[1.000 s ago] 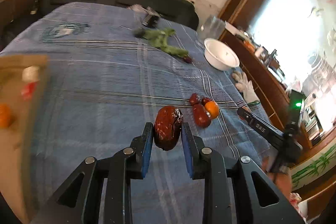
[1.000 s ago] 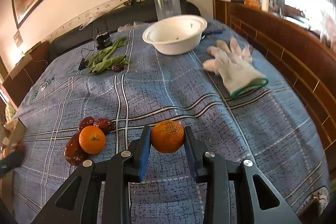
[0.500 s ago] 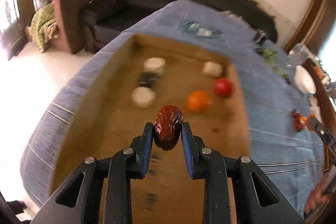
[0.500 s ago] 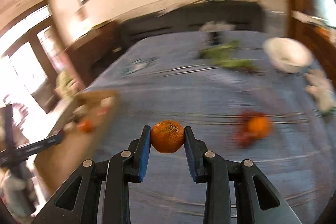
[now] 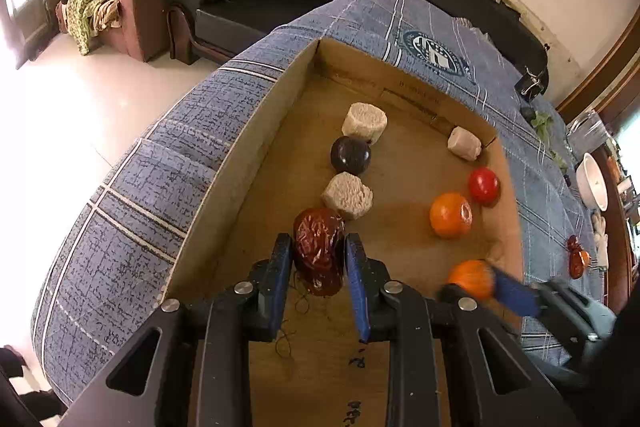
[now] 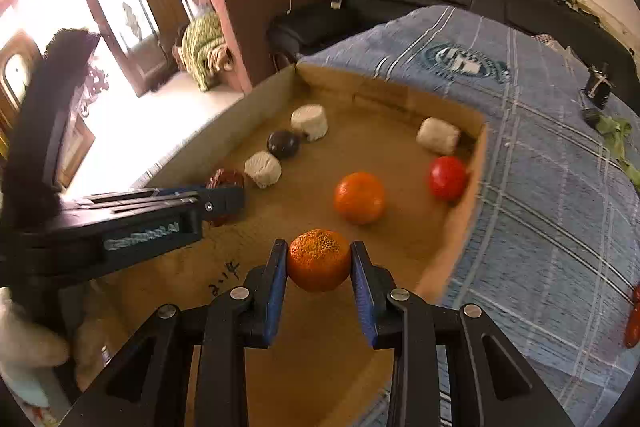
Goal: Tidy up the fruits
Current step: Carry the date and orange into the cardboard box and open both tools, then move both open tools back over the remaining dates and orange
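Both loads have been carried from the blue cloth to over the cardboard tray [image 5: 224,187]: left gripper [image 5: 318,259] clamped on a red date [image 5: 318,251], right gripper [image 6: 319,261] clamped on a mandarin [image 6: 319,259]; release is judged next.

Blue cloth [image 5: 168,155] crossed by pale plaid stripes; brown cardboard tray [image 5: 256,131]; wrinkled dark-red date [image 5: 318,255], pitted orange mandarin [image 6: 319,259], smoother orange fruit [image 6: 359,197], glossy red fruit [image 6: 447,178], dark purple ball [image 5: 350,155], off-white blocks [image 5: 347,195].
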Tool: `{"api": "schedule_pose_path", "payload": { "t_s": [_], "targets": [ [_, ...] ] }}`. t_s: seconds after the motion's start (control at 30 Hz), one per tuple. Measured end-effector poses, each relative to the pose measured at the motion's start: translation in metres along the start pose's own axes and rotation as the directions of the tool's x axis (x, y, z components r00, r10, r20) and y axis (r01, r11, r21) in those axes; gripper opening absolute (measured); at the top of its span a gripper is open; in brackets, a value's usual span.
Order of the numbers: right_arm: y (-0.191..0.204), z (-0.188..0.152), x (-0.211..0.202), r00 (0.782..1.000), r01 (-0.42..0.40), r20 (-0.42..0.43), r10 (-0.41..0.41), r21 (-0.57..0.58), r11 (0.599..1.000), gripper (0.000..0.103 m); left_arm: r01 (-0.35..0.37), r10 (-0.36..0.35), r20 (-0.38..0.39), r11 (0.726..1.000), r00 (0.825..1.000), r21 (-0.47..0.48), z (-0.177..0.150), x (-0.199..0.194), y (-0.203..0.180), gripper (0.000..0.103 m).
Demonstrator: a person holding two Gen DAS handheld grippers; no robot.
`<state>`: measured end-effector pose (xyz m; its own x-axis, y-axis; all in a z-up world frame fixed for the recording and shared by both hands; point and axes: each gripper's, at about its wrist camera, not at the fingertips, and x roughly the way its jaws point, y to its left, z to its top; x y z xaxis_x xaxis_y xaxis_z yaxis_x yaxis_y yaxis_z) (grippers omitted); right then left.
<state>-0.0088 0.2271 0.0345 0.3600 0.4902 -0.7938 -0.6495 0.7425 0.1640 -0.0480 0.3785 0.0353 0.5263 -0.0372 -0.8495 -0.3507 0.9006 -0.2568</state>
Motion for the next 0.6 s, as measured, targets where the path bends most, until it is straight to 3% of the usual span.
{"api": "schedule_pose_path", "payload": {
  "t_s": [0.2, 0.27, 0.37, 0.43, 0.5, 0.6],
  "targets": [
    [0.002, 0.0, 0.014, 1.0, 0.027, -0.007, -0.027, 0.009, 1.0, 0.038, 0.055, -0.053, 0.046, 0.998, 0.998, -0.035, -0.004, -0.015, 0.012, 0.03],
    [0.003, 0.001, 0.012, 1.0, 0.017, 0.004, -0.017, 0.012, 1.0, 0.052, 0.066, -0.062, 0.086, 0.997, 0.994, -0.044, -0.007, -0.028, 0.015, 0.033],
    [0.003, 0.001, 0.002, 0.999, 0.013, 0.036, -0.014, 0.03, 0.999, 0.058, 0.075, -0.066, 0.147, 0.996, 0.987, -0.057, -0.014, -0.05, 0.015, 0.037],
    [-0.001, -0.001, -0.011, 0.998, 0.001, 0.06, -0.004, 0.052, 0.999, 0.058, 0.07, -0.057, 0.195, 0.996, 0.979, -0.06, -0.02, -0.067, 0.011, 0.044],
    [-0.008, -0.006, -0.025, 0.996, 0.0, 0.093, -0.007, 0.078, 0.997, 0.058, 0.054, -0.039, 0.244, 0.997, 0.969, -0.055, -0.026, -0.083, 0.003, 0.061],
    [-0.025, -0.021, -0.053, 0.988, 0.025, 0.147, -0.045, 0.14, 0.99, 0.064, -0.038, 0.052, 0.328, 0.998, 0.943, -0.048, -0.039, -0.105, -0.023, 0.08]
  ]
}}
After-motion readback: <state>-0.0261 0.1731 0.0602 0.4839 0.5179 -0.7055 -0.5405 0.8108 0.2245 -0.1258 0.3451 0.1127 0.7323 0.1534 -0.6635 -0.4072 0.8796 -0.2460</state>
